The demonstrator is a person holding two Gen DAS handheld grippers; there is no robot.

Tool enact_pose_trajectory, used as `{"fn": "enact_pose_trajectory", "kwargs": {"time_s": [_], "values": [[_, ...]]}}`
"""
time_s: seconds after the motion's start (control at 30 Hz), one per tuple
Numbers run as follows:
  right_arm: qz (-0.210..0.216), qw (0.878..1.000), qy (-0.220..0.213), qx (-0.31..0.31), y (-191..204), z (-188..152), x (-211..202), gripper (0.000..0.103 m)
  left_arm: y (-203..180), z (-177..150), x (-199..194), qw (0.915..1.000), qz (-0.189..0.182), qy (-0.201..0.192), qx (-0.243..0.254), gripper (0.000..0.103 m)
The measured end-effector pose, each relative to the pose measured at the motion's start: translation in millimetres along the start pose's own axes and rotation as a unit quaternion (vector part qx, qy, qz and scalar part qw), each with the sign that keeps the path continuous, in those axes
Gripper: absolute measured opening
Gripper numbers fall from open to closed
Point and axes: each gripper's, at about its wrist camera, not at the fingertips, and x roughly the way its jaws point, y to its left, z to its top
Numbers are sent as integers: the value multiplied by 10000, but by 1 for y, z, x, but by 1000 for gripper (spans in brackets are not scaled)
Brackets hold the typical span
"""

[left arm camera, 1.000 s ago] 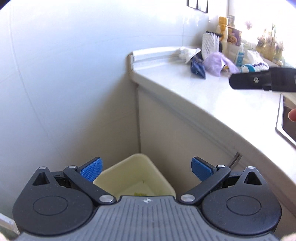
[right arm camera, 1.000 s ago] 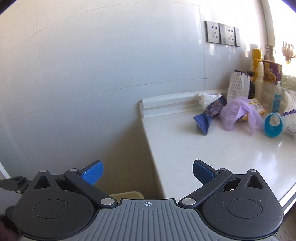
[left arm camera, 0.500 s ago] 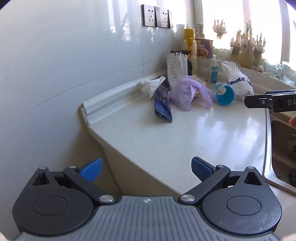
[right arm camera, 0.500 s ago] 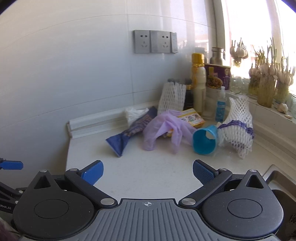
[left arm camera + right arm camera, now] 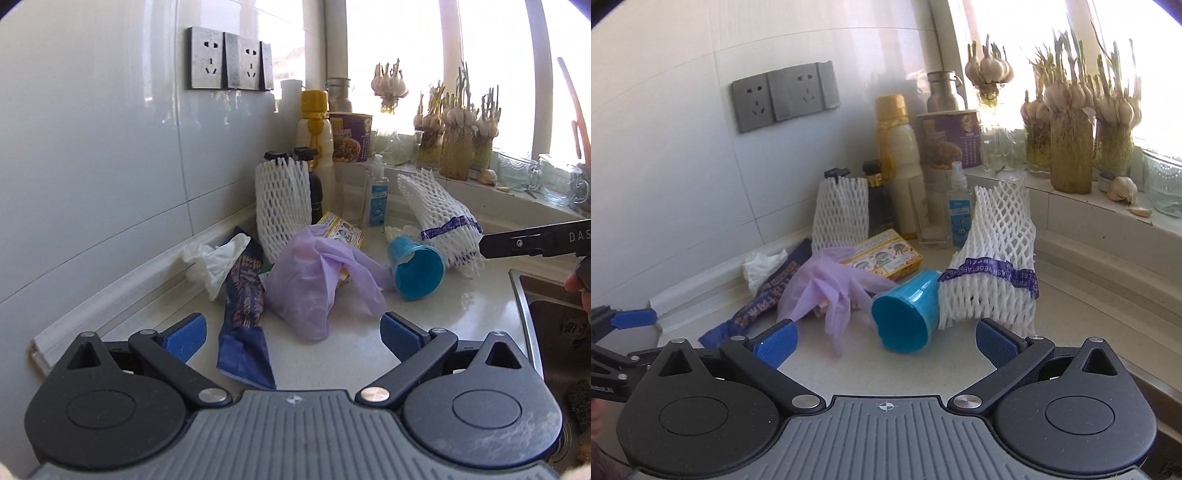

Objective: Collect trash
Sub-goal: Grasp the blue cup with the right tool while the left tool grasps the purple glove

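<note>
Trash is spread ahead of both tools: a blue wrapper [image 5: 243,325] is framed by the spread, empty left gripper [image 5: 291,338], a blue cup [image 5: 907,317] by the likewise released right gripper [image 5: 884,341].

Bare countertop [image 5: 461,317] along the front edge, beside the sink [image 5: 546,314], gives passage; litter, from blue wrapper [image 5: 245,321] to teal cup [image 5: 908,314], blocks the back corner.
</note>
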Motion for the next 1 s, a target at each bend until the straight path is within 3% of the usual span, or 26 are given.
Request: {"fn": "enact_pose_trajectory", "kwargs": {"time_s": [0.13,0.33,0.57,0.7,0.83,1.0], "values": [[264,9959,250,831,-18,9,23,103,-3,15,32,9998,-143,110,-7,89],[494,9795,613,1856,-38,4,55,102,-10,29,65,9994,-297,193,-11,82],[306,9630,726,2578,-43,-5,87,99,-6,40,102,9956,-247,324,-847,77],[198,9533,633,2946,-48,-9,98,99,-5,43,113,9927,43,237,-1185,65],[145,9461,589,3182,-53,-11,104,93,-5,45,123,9898,82,291,-1390,56],[42,9411,530,3338,-56,-14,108,73,-5,43,129,9889,124,323,-1445,29]]}}
